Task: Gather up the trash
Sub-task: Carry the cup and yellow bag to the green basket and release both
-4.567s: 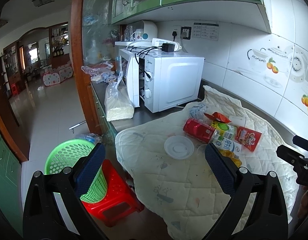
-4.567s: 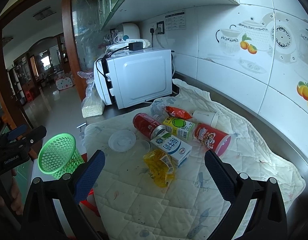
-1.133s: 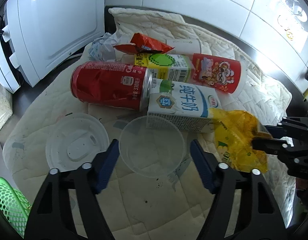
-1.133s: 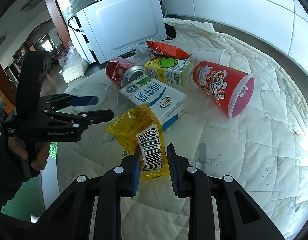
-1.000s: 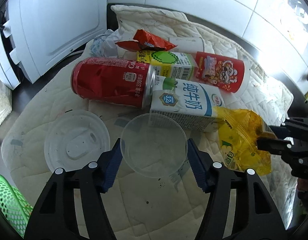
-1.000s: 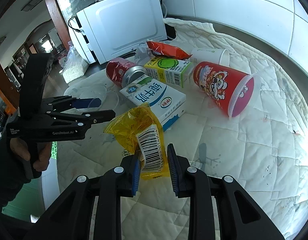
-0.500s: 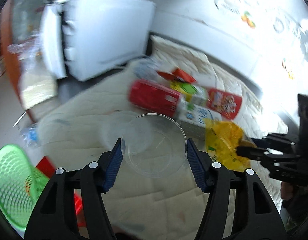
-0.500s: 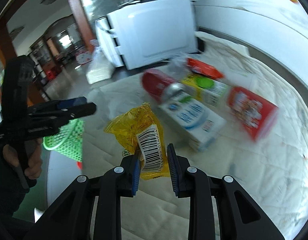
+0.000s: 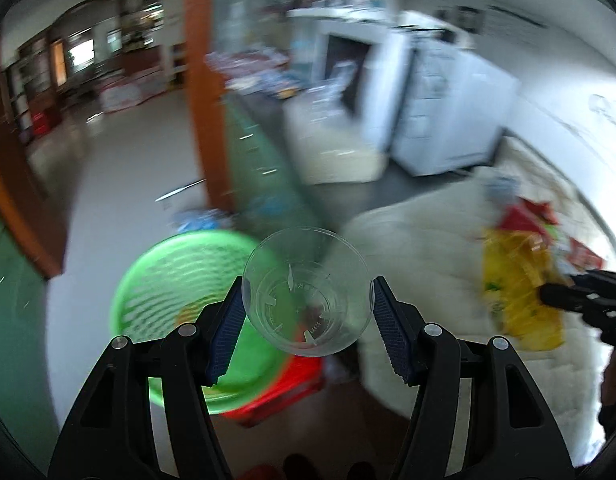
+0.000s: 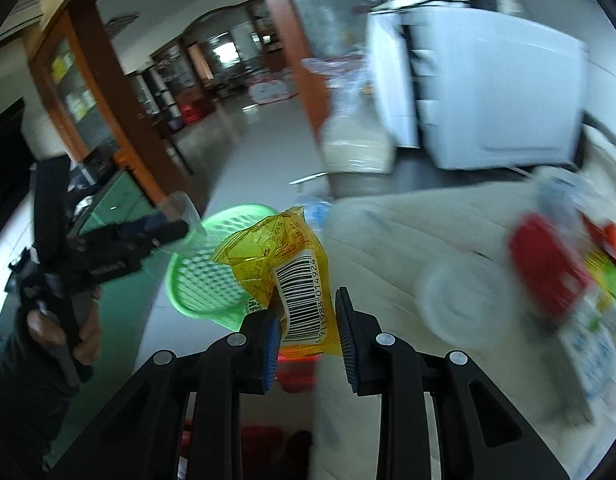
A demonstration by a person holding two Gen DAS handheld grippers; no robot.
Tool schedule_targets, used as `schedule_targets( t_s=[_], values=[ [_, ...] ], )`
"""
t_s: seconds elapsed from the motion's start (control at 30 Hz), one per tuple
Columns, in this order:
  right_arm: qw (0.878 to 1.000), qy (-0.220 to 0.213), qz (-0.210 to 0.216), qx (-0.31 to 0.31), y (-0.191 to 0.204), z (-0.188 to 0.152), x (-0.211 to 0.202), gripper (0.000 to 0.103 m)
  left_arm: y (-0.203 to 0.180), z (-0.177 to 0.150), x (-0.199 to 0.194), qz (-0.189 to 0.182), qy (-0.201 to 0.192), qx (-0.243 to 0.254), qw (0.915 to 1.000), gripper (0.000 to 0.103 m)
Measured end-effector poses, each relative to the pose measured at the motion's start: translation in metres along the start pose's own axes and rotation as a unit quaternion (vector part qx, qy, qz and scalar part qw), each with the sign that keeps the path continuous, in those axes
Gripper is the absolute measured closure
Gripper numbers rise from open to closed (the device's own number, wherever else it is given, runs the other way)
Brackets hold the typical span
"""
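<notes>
My left gripper (image 9: 308,320) is shut on a clear plastic cup (image 9: 307,292) and holds it in the air over the near rim of the green mesh basket (image 9: 180,276). The left gripper also shows in the right wrist view (image 10: 160,232), with the cup (image 10: 180,216) beside the basket (image 10: 204,276). My right gripper (image 10: 308,332) is shut on a yellow snack wrapper (image 10: 292,268) with a barcode, held above the counter's left edge near the basket. The wrapper also shows in the left wrist view (image 9: 516,284).
The basket stands on a red stool (image 9: 284,388) on the floor beside the counter. On the quilted cloth (image 10: 392,232) lie a clear lid (image 10: 464,300), a red can (image 10: 548,272) and a milk carton (image 10: 592,344). A white microwave (image 10: 492,92) stands behind.
Both grippers have swung left from the cloth toward the basket, the left carrying the cup, the right carrying the wrapper. The views are blurred by the motion.
</notes>
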State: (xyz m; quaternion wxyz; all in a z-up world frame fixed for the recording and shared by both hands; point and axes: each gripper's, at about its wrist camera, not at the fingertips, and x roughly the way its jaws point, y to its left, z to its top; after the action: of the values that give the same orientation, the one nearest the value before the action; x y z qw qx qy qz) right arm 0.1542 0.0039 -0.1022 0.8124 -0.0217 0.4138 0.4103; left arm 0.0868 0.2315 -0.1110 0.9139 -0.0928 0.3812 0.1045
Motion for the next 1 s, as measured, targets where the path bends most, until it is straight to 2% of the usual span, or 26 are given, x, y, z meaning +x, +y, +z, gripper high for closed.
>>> schedule_targets(
  t_s=[0.13, 0.3, 0.47, 0.57, 0.67, 0.8, 1.0],
  values=[
    [0.999, 0.007, 0.028, -0.016, 0.034, 0.028, 0.053, 0.076, 0.051, -0.007, 0.022, 0.042, 0.024, -0.033, 0.9983, 0.041],
    [0.998, 0.025, 0.044, -0.026, 0.072, 0.051, 0.113, 0.075, 0.099, -0.019, 0.041, 0.065, 0.054, -0.078, 0.9934, 0.04],
    [0.997, 0.049, 0.053, -0.03, 0.095, 0.06, 0.165, 0.072, 0.13, -0.028, 0.048, 0.06, 0.062, -0.111, 0.9901, 0.039],
    [0.996, 0.062, 0.054, -0.027, 0.101, 0.062, 0.195, 0.07, 0.135, -0.033, 0.048, 0.059, 0.064, -0.112, 0.9899, 0.034],
    [0.995, 0.073, 0.062, -0.012, 0.101, 0.064, 0.216, 0.059, 0.139, -0.036, 0.048, 0.058, 0.063, -0.114, 0.9897, 0.028],
    [0.995, 0.074, 0.064, -0.012, 0.104, 0.061, 0.218, 0.046, 0.142, -0.04, 0.05, 0.057, 0.066, -0.119, 0.989, 0.024],
    [0.996, 0.066, 0.059, -0.008, 0.09, 0.055, 0.194, 0.04, 0.139, -0.037, 0.045, 0.06, 0.059, -0.121, 0.9891, 0.022]
  ],
)
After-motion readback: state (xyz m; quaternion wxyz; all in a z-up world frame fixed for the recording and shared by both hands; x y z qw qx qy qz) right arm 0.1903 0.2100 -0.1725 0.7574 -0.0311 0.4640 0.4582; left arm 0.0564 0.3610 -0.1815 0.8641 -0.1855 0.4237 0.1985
